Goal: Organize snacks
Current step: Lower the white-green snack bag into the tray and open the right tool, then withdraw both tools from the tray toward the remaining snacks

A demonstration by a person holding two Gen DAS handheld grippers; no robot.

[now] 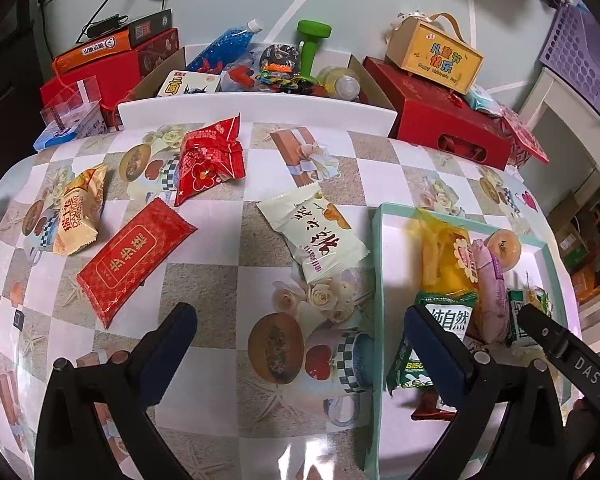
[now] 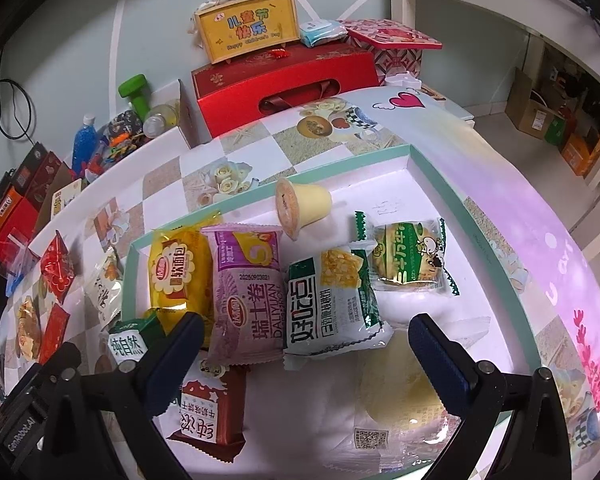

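Four wrapped snacks lie loose on the checked surface (image 1: 220, 280); several already sit in the shallow mint-rimmed white tray (image 2: 472, 208). Left gripper (image 1: 300, 344) and right gripper (image 2: 306, 346) both gape, empty.

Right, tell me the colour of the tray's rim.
Pale mint green on the tray, with a white floor inside; the right wrist view shows it best.

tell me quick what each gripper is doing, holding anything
left gripper: open, holding nothing, above the tablecloth.
right gripper: open, holding nothing, above the snacks in the tray.
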